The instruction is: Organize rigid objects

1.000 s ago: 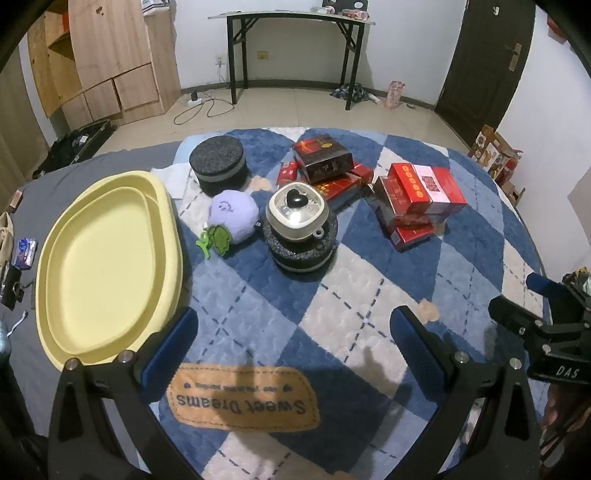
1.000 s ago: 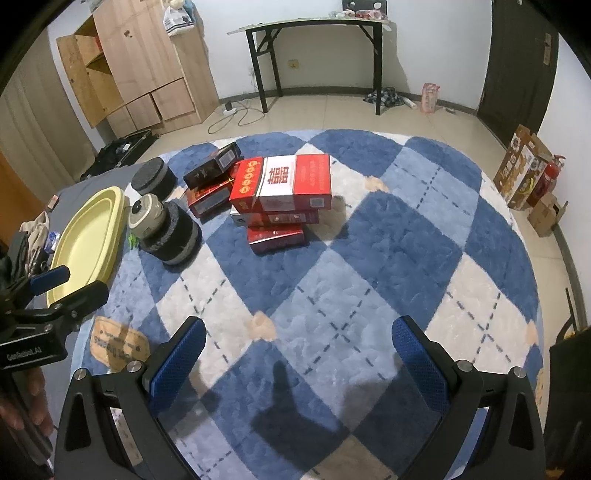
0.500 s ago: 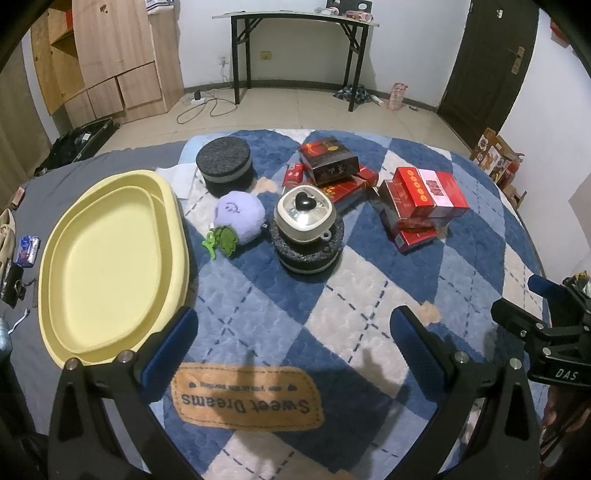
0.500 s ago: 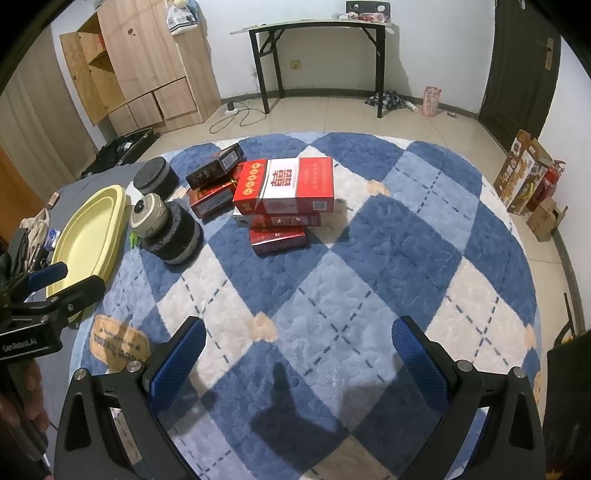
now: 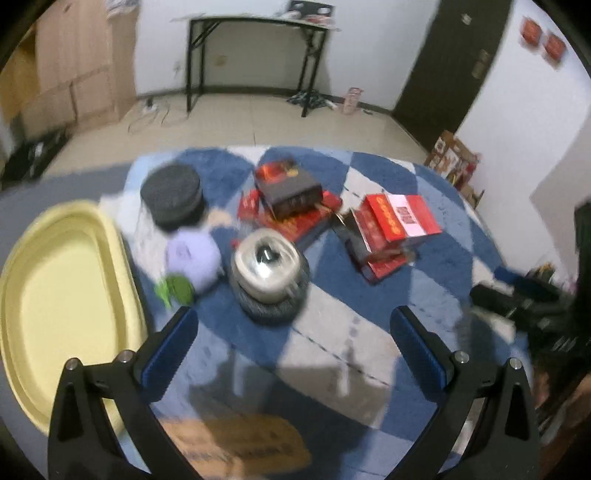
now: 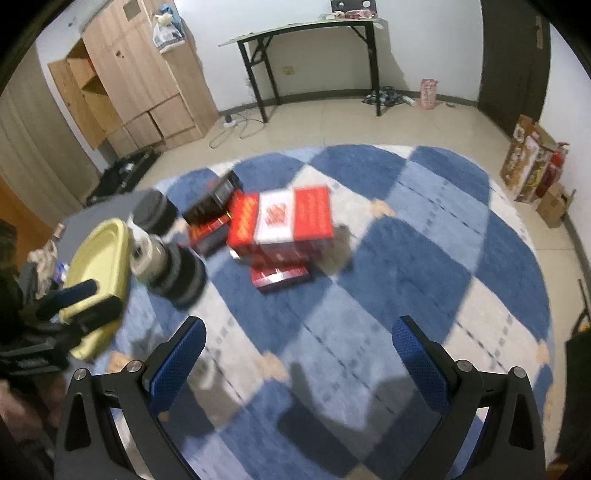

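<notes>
Surface: blue-and-white checked quilt (image 5: 332, 332) on a bed.
Change: both views now blurred; left gripper (image 5: 293, 336) closer to the lidded pot (image 5: 267, 266), at 12 o'clock.
Fingers: left and right gripper (image 6: 297, 347) both wide, empty.
Meaning: approach phase; yellow tray (image 5: 55, 295) at 9 o'clock unfilled.

Home bedroom: quilt (image 6: 406, 258) on bed, wooden wardrobe (image 6: 140, 81), folding desk (image 6: 310, 33), tile floor (image 6: 332, 122), door (image 6: 513, 55).

Quilted cloth blanket (image 6: 406, 258); glossy cardboard boxes (image 6: 291, 218); smooth matt plastic tray (image 5: 55, 295).

white walls (image 6: 314, 55) | tiled floor (image 6: 332, 122) | wooden cabinet (image 6: 140, 85) | black table (image 6: 306, 31) | dark door (image 6: 513, 55)
</notes>
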The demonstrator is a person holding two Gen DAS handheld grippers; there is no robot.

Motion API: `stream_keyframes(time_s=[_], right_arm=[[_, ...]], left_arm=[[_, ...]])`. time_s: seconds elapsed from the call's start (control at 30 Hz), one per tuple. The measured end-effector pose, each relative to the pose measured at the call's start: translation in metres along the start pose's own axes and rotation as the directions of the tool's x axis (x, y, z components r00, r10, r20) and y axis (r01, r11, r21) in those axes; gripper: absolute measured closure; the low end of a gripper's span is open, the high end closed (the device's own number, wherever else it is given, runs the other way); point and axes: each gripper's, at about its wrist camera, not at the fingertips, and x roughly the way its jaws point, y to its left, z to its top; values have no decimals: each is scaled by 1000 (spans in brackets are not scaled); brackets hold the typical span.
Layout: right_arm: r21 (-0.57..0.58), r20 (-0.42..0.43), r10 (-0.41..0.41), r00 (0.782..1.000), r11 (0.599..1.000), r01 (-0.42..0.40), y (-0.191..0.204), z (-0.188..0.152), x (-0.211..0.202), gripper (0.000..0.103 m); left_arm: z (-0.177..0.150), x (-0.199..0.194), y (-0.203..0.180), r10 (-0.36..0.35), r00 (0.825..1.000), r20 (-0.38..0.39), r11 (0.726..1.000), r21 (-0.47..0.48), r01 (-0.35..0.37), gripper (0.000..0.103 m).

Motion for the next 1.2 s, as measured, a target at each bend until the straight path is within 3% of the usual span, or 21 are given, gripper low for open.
stream_keyframes(time_s=[0.1,0.33,0.6,1.2], right_arm=[[-17,7,-3,1000,1000,3,6,19,13,0],[-31,44,-65,997,997,66,11,47,52,0],[-13,25,-84,996,996,84,13,48,74,0],[-69,-6,-111,994,991,110,26,56,104,0]], left_arm=[[9,9,-1,44,999,5,996,72,-44,0],[12,33,4,56,998,-34,993,103,-52,0],[14,48,-2,80,996,-30,985,156,-75,0],[20,64,-3,95,995,-25,985,149,-90,0]])
